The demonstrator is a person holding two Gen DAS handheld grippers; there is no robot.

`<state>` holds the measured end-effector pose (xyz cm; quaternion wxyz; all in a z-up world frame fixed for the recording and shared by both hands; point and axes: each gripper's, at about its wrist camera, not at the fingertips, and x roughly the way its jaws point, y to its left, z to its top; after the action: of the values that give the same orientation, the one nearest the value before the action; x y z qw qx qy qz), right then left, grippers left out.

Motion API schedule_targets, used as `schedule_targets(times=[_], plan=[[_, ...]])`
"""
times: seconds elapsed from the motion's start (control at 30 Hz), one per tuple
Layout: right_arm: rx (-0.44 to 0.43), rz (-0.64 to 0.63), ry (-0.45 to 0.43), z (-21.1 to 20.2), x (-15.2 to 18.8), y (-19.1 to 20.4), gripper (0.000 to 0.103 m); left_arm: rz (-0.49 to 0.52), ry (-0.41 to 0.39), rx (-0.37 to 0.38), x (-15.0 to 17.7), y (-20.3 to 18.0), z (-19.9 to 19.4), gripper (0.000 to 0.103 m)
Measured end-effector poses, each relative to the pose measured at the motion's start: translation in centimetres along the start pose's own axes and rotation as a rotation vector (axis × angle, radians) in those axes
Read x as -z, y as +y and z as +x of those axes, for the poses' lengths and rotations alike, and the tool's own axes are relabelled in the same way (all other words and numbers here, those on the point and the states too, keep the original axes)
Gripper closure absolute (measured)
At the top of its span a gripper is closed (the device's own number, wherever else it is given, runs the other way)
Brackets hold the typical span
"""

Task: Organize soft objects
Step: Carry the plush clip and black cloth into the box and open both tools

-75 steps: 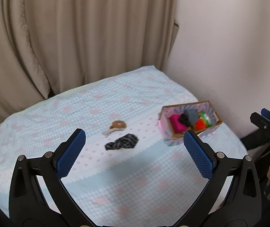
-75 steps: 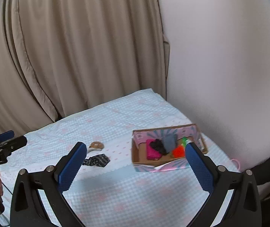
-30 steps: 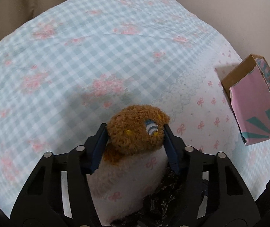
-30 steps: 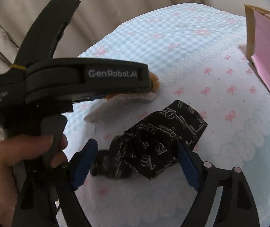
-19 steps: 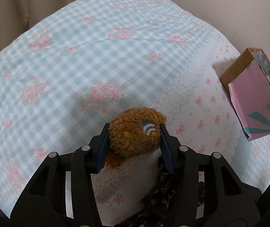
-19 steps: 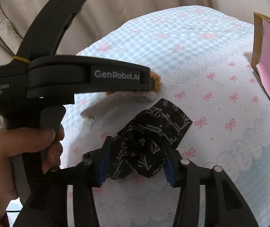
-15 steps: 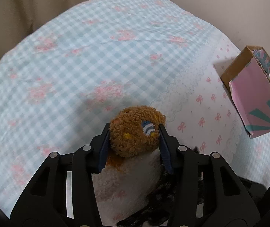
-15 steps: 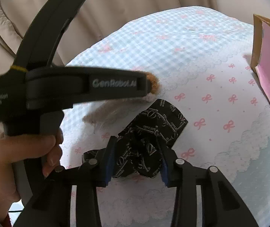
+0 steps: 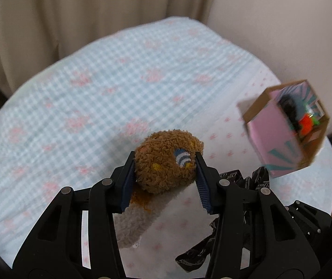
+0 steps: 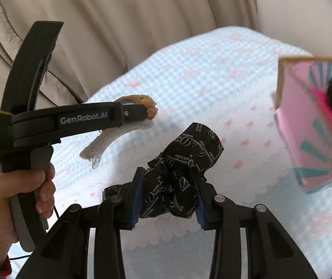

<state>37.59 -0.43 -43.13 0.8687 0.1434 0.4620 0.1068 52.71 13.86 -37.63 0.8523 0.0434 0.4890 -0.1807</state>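
Observation:
My left gripper is shut on a fuzzy brown plush toy with a white furry strip hanging below it, held above the bed. In the right wrist view that same left gripper reaches in from the left with the plush toy at its tip. My right gripper is shut on a crumpled black cloth with white lettering, lifted off the bed. The black cloth also shows low right in the left wrist view. A pink and teal cardboard box holding soft items stands at the right.
The bed cover is light blue check with pink flowers and bows. Beige curtains hang behind it and a pale wall stands at the right. A hand holds the left gripper's handle. The box sits close at the right.
Both grippers have closed on their items and risen off the bed, the left with the plush toy, the right with the black cloth. The box now shows its open top.

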Motion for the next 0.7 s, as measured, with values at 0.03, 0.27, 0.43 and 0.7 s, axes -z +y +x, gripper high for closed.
schedule_targets(times=[0.03, 0.27, 0.43, 0.7], plan=[[0.001, -0.001, -0.005, -0.8, -0.7, 0.3, 0.068, -0.006, -0.01, 0.004, -0.3, -0.4, -1.2, 0.06], [0.002, -0.044, -0.064, -10.8, -3.2, 2.1, 0.068, -0.025, -0.074, -0.005, -2.6, -4.4, -10.0, 0.06], [0.001, -0.069, -0.105, -17.0, -5.6, 2.0, 0.068, -0.025, -0.11, -0.02, -4.0, -8.4, -15.6, 0.06], [-0.009, -0.108, -0.134, -26.3, -8.6, -0.8, 0.068, -0.098, -0.155, -0.026, -5.0, -15.8, -22.1, 0.06]])
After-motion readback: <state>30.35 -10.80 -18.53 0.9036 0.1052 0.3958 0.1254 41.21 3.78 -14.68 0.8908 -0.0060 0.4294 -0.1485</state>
